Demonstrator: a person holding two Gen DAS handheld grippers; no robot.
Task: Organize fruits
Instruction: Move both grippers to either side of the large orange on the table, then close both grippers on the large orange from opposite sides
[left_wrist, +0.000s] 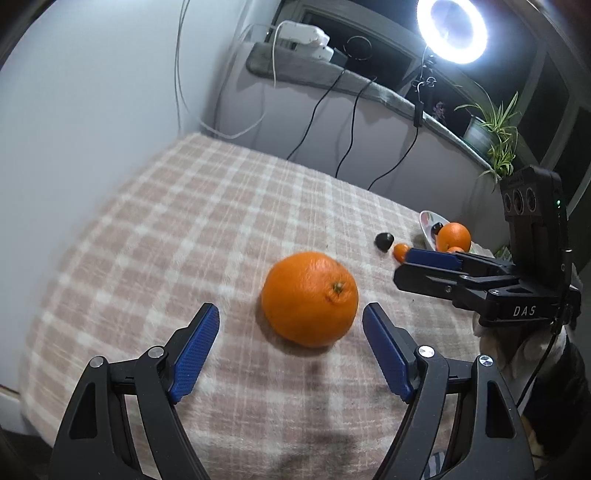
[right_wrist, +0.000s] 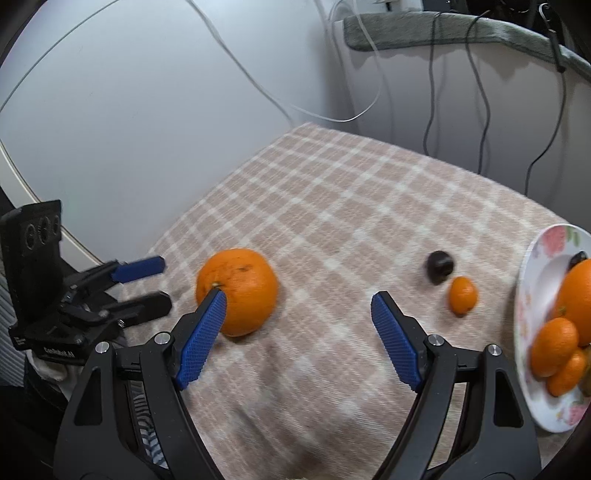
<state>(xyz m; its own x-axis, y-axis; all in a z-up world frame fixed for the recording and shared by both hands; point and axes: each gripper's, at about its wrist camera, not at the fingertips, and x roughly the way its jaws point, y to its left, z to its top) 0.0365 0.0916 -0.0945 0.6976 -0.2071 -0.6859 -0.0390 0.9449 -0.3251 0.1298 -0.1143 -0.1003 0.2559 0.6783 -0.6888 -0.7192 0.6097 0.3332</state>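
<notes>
On checked desk (right_wrist: 332, 206): 1 lg orange (left_wrist: 309, 298) loose, left tool (left_wrist: 290, 347) wide & empty before it; right tool (right_wrist: 297, 332) wide, empty. Step: approach. Next: straddle orange, close, carry to plate (right_wrist: 535, 273).

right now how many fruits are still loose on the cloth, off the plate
3: the big orange at the left, the dark fruit and the small orange fruit both near the plate. The claws may hide more.
</notes>
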